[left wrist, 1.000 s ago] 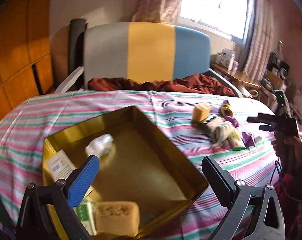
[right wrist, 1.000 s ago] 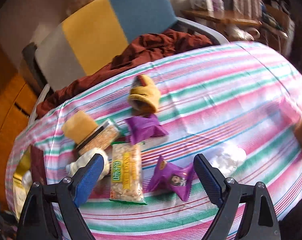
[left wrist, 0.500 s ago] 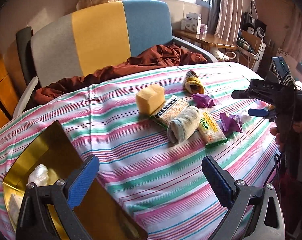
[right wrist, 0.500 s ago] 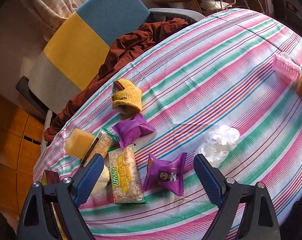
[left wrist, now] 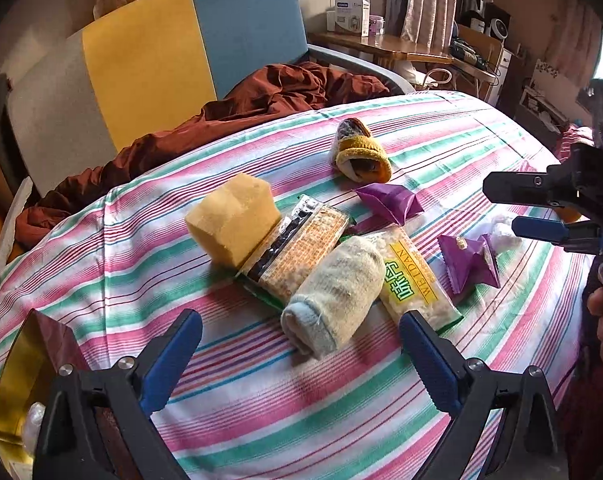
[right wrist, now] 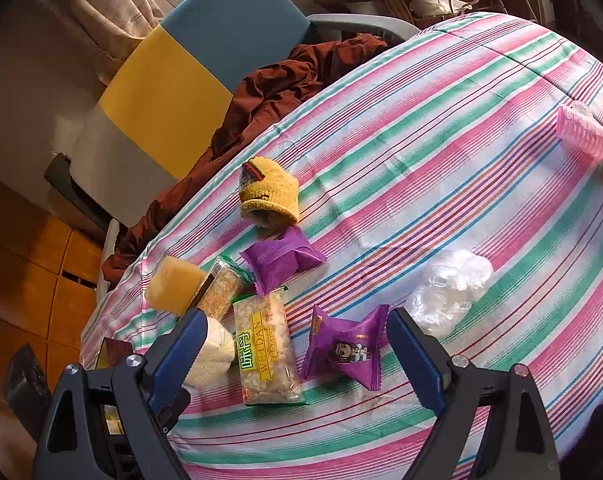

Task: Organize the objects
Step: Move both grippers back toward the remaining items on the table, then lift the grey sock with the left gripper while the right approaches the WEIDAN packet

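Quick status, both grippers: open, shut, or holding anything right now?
Left gripper: open, holding nothing, jaws wide above the rolled cream sock.
Right gripper: open, holding nothing, jaws wide above the purple snack packet.

We see our right gripper (right wrist: 291,340) wide open over a purple snack packet (right wrist: 347,350) on the striped cloth (right wrist: 441,140).

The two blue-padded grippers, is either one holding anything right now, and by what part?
Nothing is held. The left gripper and the right gripper both stand open above the striped tablecloth, pads touching nothing.
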